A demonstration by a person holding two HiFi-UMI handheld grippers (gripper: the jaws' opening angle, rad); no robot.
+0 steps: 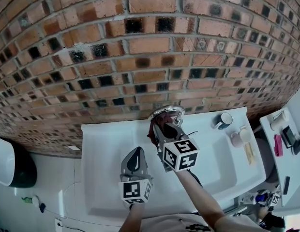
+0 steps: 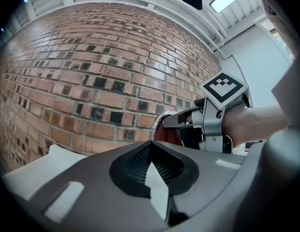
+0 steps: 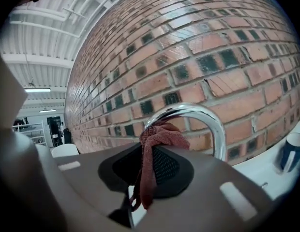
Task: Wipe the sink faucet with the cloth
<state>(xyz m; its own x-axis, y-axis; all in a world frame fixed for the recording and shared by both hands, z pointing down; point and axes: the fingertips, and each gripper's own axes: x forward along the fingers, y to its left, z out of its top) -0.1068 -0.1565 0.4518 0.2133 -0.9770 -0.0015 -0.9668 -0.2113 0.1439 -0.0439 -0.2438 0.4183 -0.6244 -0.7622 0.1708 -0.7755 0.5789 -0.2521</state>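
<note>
Wipe under way: R gripper [image 1: 165, 127] clamped on cloth [image 3: 157, 137], pressed vs. faucet [image 3: 209, 118] arch. L gripper [image 1: 136, 153] closed, empty. Rest of faucet prob. still to do.

A bunched, rust-red cloth [image 3: 157, 138] lies crumpled against the underside of the shiny, arched chrome faucet [image 3: 211, 120].

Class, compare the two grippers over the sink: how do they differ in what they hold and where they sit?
The right gripper is shut on the reddish cloth; the left gripper has its jaws together on nothing. The right gripper is at the faucet, cloth against its curved spout; the left gripper hangs back over the sink. Both carry marker cubes.
</note>
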